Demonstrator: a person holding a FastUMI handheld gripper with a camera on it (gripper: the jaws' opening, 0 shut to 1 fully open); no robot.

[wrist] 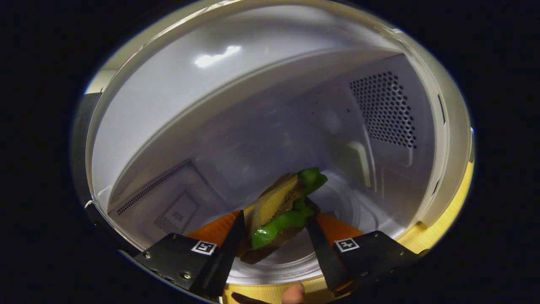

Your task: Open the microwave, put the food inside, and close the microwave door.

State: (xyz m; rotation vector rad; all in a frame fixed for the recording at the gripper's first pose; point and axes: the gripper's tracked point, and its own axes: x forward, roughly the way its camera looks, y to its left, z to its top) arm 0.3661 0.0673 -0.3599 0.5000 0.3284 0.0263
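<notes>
Jaws clamp sandwich (280,213) between them, inside microwave (261,105).

The gripper (276,226) reaches forward and is tilted, its left finger sitting lower than the right. Both fingers (230,249) are drawn in toward each other and press on the two sides of the sandwich (278,211) held between them, gripping it well back from the fingertips. A fingertip of the person's hand (294,294) shows just behind the gripper.
</notes>
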